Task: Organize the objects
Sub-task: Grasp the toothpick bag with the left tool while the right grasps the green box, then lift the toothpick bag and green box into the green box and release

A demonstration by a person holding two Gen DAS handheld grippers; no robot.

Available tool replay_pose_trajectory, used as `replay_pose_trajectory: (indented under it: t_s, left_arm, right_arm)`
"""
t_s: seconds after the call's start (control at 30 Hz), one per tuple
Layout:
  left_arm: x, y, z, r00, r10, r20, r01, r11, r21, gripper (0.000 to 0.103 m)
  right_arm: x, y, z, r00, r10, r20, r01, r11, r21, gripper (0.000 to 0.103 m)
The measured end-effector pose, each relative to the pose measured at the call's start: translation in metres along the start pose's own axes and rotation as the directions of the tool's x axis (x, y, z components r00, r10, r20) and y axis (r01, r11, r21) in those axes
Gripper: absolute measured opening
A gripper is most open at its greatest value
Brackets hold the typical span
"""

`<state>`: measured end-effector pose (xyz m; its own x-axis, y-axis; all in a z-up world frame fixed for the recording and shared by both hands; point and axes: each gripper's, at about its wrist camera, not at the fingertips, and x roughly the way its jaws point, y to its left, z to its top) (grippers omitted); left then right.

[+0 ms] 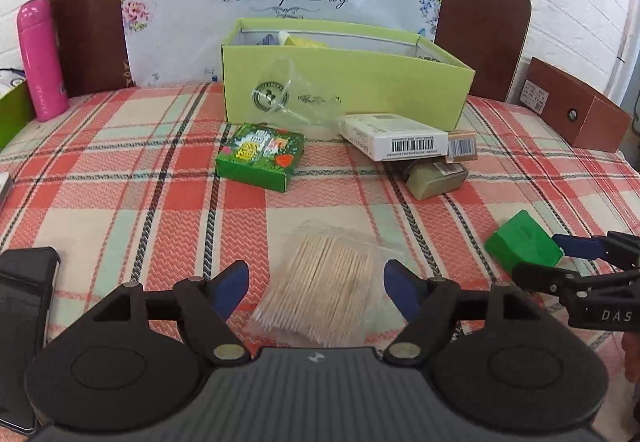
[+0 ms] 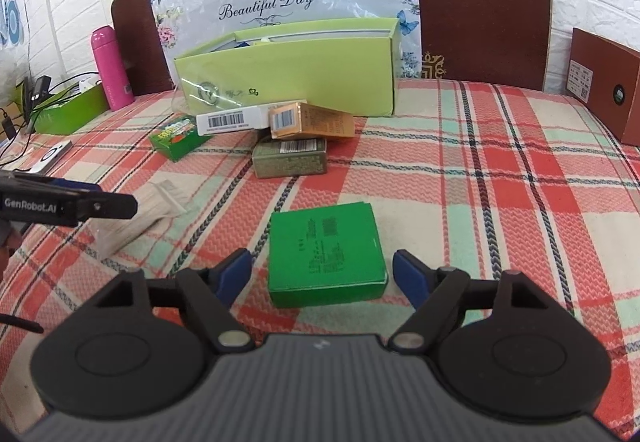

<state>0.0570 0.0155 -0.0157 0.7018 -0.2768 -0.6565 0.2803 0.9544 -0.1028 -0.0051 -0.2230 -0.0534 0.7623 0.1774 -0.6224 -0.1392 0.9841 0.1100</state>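
Note:
A clear bag of wooden sticks (image 1: 320, 282) lies on the plaid cloth between the fingers of my left gripper (image 1: 316, 286). That gripper is open and its blue pads stand clear of the bag on both sides. In the right wrist view, a flat plain green box (image 2: 326, 254) lies between the fingers of my right gripper (image 2: 322, 270), which is open with a small gap at each pad. The same green box (image 1: 524, 246) and right gripper (image 1: 558, 260) show at the right edge of the left wrist view. The left gripper (image 2: 116, 195) reaches over the stick bag (image 2: 136, 213).
An open lime-green box (image 1: 348, 81) stands at the back with items inside. Before it lie a flowered green box (image 1: 260, 157), a white barcode box (image 1: 394, 139), a gold box (image 1: 462, 145) and an olive box (image 1: 436, 177). A pink bottle (image 1: 40, 61) stands left, a brown box (image 1: 576, 109) right.

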Motion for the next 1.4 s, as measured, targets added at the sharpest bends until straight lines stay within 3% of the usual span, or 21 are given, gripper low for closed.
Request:
replay_pose_trajectory:
  t_s: [0.1,0.3,0.37,0.43,0.63,0.67,0.7,0.8,1.0,1.23,1.4]
  left_arm:
    - [0.013,-0.001,0.002,0.998,-0.027,-0.051,0.026,0.999,-0.017,0.072]
    - [0.023,-0.020,-0.001,0.999,-0.006,-0.048,0.008,0.999,0.044,0.073]
    - [0.022,-0.024,-0.003,0.999,0.006,-0.041,-0.002,0.996,0.085,0.061]
    - [0.020,-0.026,-0.003,0.999,-0.013,-0.040,0.018,0.993,0.117,0.035]
    - [0.023,-0.033,-0.003,1.000,0.006,-0.027,-0.003,0.995,0.105,0.036]
    - [0.023,-0.034,-0.002,1.000,0.006,-0.026,-0.004,0.994,0.111,0.035]
    - [0.023,-0.034,-0.001,1.000,-0.008,-0.027,0.010,0.995,0.104,0.027]
    - [0.017,-0.029,0.005,0.998,-0.057,-0.031,0.058,0.998,0.030,0.023]
    - [-0.015,-0.025,0.035,0.985,-0.156,0.078,0.159,0.987,-0.026,0.023]
    - [-0.022,-0.026,0.099,0.964,-0.119,0.239,0.136,0.989,-0.055,0.023]
    - [0.004,-0.030,0.146,0.954,-0.109,0.279,0.143,0.984,-0.107,0.023]
  right_arm:
    - [0.003,0.005,0.001,1.000,0.001,-0.002,-0.001,1.000,-0.014,0.078]
    - [0.011,0.008,0.003,0.999,-0.042,-0.014,0.041,0.998,-0.036,0.076]
    - [0.015,0.008,0.002,0.998,-0.054,-0.025,0.052,0.997,-0.048,0.073]
    - [0.016,0.009,0.001,0.998,-0.053,-0.022,0.052,0.997,-0.057,0.063]
    - [0.014,0.009,0.002,0.998,-0.051,-0.023,0.049,0.997,-0.064,0.061]
    - [0.013,0.009,0.002,0.999,-0.047,-0.024,0.046,0.997,-0.059,0.061]
    - [0.011,0.009,0.002,0.999,-0.044,-0.024,0.043,0.998,-0.053,0.061]
    - [0.004,0.008,0.007,1.000,-0.025,-0.010,0.025,0.999,-0.045,0.061]
    - [-0.013,0.006,0.033,0.997,0.004,0.075,-0.001,0.999,-0.044,0.061]
    - [-0.006,0.005,0.085,0.981,0.004,0.195,0.014,0.996,-0.090,0.061]
    - [0.018,0.002,0.127,0.966,-0.031,0.256,0.062,0.992,-0.114,0.061]
